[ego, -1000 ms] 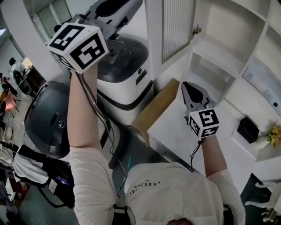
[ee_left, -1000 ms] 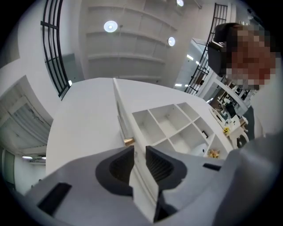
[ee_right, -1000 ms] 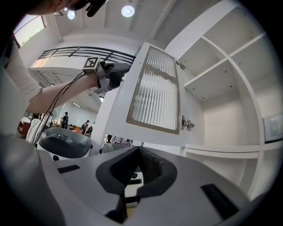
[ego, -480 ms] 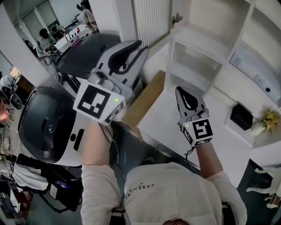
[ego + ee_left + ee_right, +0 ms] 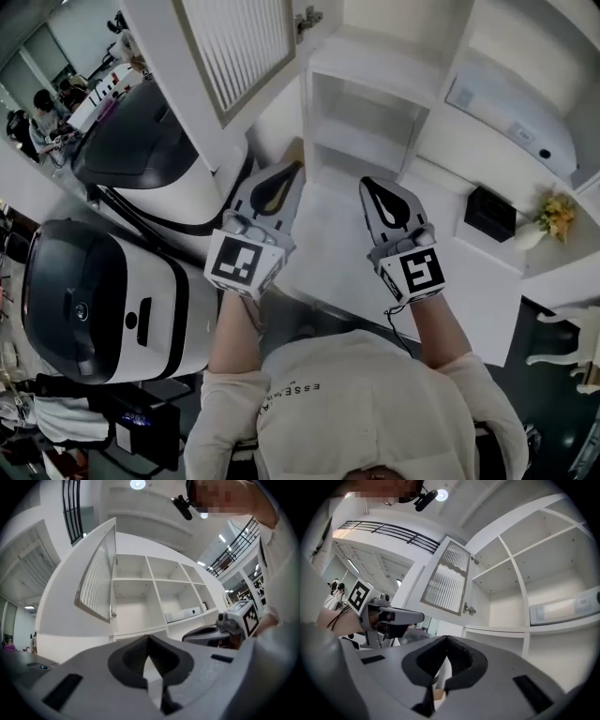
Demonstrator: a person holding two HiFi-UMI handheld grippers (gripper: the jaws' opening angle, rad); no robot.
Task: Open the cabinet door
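The white cabinet door (image 5: 234, 56) with its ribbed glass pane stands swung open to the left of the bare white shelves (image 5: 375, 112). It shows too in the left gripper view as the door (image 5: 96, 585) and in the right gripper view as the door (image 5: 446, 581). My left gripper (image 5: 291, 169) is low over the white counter (image 5: 328, 244), below the door and apart from it, shut with nothing in it. My right gripper (image 5: 367, 183) sits beside it, also shut and empty. Each gripper view shows its own gripper (image 5: 149, 637) (image 5: 446, 638) with the jaw tips touching.
Two white-and-black machines (image 5: 103, 300) (image 5: 155, 150) stand at the left. A black box (image 5: 487, 214) and yellow flowers (image 5: 553, 216) sit on the counter at the right. A white device (image 5: 506, 117) lies on a shelf. People are far off at the upper left.
My left gripper has come down from high beside the door to counter height, next to the right gripper. The right gripper has shifted a little. The door now stands well above both.
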